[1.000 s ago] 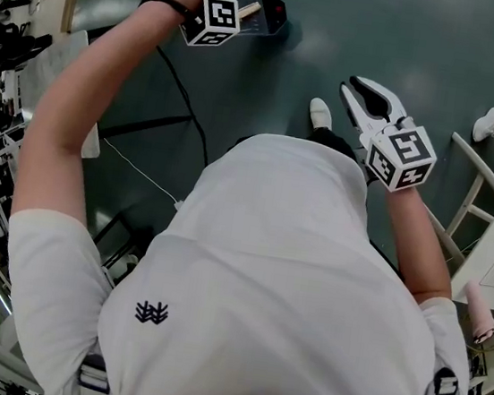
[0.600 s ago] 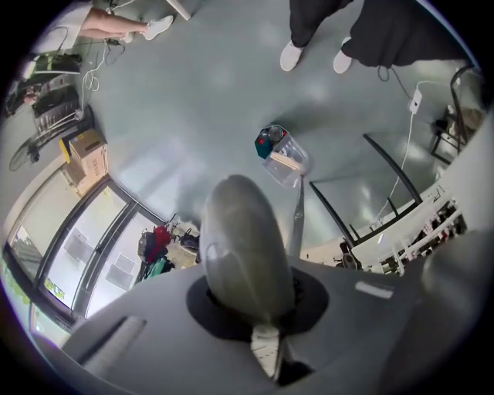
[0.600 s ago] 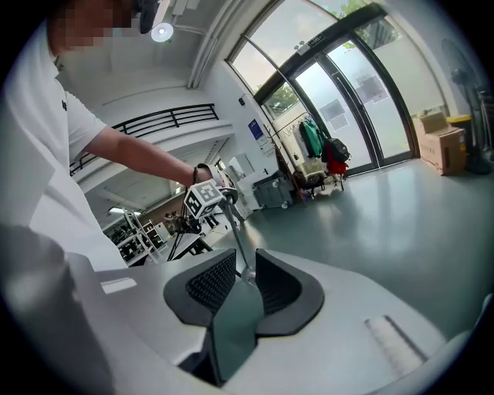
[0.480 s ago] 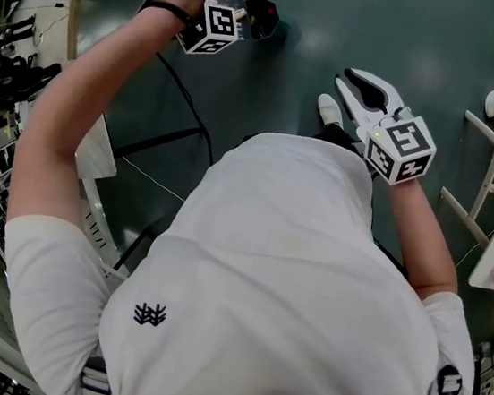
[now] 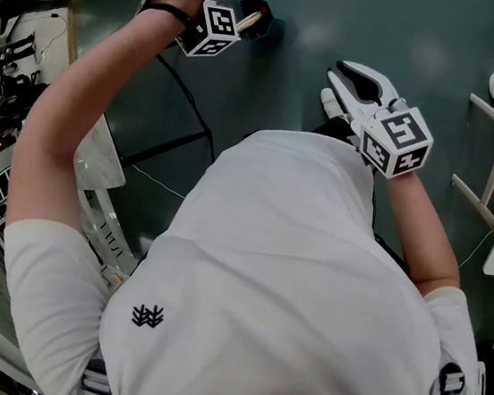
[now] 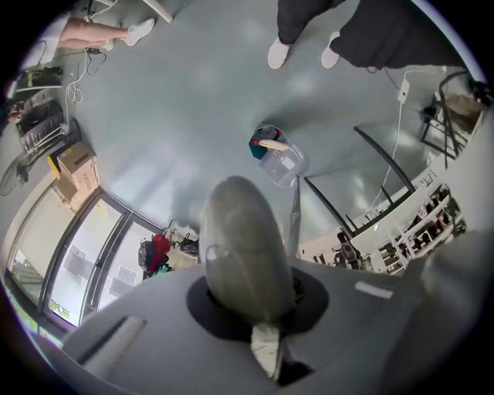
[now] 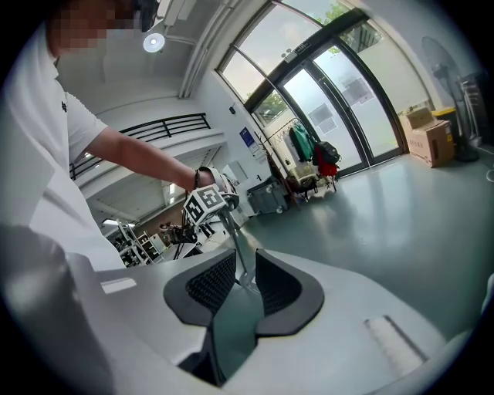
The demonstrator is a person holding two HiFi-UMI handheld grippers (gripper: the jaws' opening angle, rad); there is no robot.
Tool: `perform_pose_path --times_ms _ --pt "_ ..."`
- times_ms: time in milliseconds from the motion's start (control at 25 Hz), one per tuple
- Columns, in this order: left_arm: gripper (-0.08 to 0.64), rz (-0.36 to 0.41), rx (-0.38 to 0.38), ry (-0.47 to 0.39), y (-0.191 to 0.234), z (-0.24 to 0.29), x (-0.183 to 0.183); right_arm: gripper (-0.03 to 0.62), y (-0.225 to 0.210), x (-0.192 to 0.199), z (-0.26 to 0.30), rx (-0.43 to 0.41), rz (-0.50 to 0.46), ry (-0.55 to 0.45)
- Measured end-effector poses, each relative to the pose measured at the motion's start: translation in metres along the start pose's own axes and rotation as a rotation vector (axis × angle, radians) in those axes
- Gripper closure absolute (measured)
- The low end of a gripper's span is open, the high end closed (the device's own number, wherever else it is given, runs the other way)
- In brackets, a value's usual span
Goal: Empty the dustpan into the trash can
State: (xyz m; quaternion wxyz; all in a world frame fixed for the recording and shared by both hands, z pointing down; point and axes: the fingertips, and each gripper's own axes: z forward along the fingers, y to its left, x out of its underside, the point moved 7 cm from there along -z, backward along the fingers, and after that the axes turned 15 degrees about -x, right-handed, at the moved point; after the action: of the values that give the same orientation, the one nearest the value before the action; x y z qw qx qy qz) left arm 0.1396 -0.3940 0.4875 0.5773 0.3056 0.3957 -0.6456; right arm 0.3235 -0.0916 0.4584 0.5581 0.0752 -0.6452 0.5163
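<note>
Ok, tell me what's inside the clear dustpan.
In the left gripper view, the clear dustpan holds a dark teal-and-red object with a pale stick across it. Whatever lies beneath that object is covered.

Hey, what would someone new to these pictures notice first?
The left gripper, held out at arm's length, is shut on a thin long handle that runs down to a clear dustpan far below it. The dustpan holds a wooden stick and something red and teal. In the head view, the right gripper hangs open and empty in front of the person's white shirt.
</note>
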Motion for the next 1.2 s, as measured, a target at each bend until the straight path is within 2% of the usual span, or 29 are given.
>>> perform_pose_path --times_ms 240,560,880,1200 --pt "0.505 -0.06 0.067 0.013 -0.022 -0.001 0.013 0.512 -0.003 0.001 -0.001 -0.009 -0.015 0.026" --pt "0.505 -0.201 0.188 0.054 -0.077 -0.021 0.037 0.512 0.001 -0.012 0.021 -0.092 -0.079 0.096" --pt "0.505 -0.354 0.333 0.079 -0.173 -0.063 0.042 0.514 0.036 -0.012 0.053 -0.189 -0.146 0.187" --pt "0.505 -0.548 0.462 0.079 -0.279 -0.118 0.019 0.514 0.084 0.002 0.077 -0.242 -0.217 0.278"
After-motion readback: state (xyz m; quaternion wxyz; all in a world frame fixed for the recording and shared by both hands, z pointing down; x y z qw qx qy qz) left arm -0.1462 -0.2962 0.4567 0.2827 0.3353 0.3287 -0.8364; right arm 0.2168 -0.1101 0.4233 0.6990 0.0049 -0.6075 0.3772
